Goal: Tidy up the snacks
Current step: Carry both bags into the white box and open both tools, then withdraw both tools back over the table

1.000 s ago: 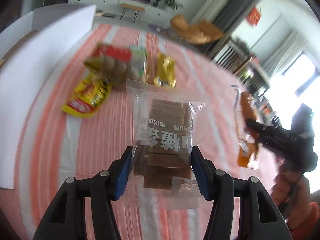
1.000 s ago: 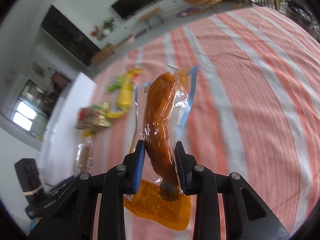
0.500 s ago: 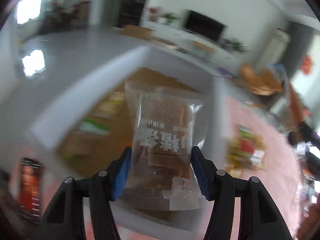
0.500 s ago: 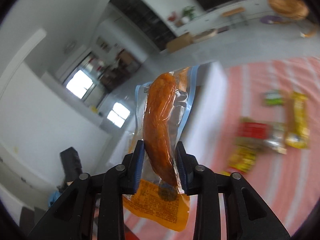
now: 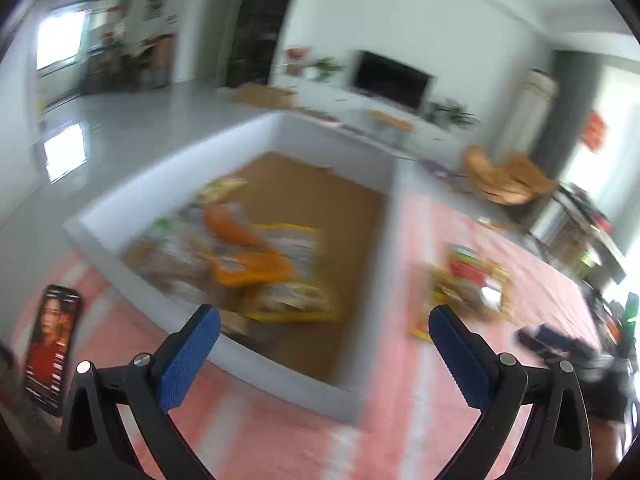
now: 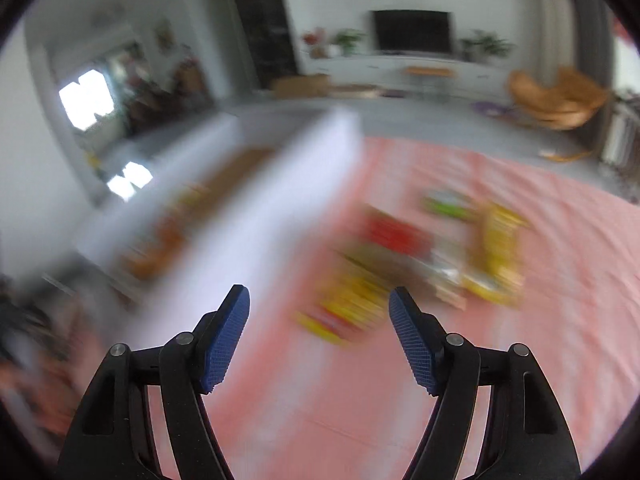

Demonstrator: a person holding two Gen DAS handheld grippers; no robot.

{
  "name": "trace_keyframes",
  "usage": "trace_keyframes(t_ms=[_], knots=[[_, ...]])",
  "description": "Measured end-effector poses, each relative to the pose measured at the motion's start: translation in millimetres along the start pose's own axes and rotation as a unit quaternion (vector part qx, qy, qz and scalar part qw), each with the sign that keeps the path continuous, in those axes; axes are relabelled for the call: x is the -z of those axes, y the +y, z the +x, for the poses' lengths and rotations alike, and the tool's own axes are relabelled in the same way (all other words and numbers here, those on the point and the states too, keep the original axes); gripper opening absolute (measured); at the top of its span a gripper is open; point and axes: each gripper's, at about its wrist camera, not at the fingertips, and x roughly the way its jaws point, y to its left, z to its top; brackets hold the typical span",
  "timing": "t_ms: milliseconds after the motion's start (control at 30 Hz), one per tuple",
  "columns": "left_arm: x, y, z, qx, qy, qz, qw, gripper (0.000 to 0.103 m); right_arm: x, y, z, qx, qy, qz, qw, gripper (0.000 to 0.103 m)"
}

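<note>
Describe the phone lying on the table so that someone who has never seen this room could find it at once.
Start at the white-walled box with the brown floor on the pink striped tablecloth. The phone lies flat on the cloth just outside the box's near left corner, left of the left tool. It is the only dark slab there, its screen showing a person in red, unlike the crinkly snack packets.

A counter [image 5: 400, 420] under a pink-and-white striped cloth carries a white-walled box [image 5: 280, 372], a phone [image 5: 52, 344] face up by the box's near corner, and a loose heap of snack packets [image 6: 420, 256] (blurred) beside the box.
</note>
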Motion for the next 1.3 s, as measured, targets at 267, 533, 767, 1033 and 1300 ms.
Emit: trace_keyframes(t_ms=[267, 533, 767, 1033, 1300], knots=[[83.1, -130.9, -4.2, 0.130, 0.074, 0.106, 0.9831, 0.103, 120.2, -158.4, -37.4, 0.163, 0.052, 0.095, 0.981, 0.075], [147.6, -157.1, 71.8, 0.042, 0.152, 0.181, 0.9708, 0.103, 144.7, -184.9, -38.4, 0.175, 0.035, 0.144, 0.973, 0.076], [154.9, -134.8, 101.5, -0.008, 0.144, 0.188, 0.9716, 0.103, 152.0, -176.5, -35.8, 0.189, 0.047, 0.128, 0.972, 0.090], [155.2, -132.8, 101.8, -0.010, 0.131, 0.187, 0.9736, 0.103, 153.0, -177.5, -37.8, 0.193, 0.049, 0.131, 0.971, 0.093], [153.7, -133.1, 104.4, -0.010, 0.130, 0.186, 0.9738, 0.103, 152.8, -177.5, -37.8, 0.193, 0.049, 0.131, 0.971, 0.093]])
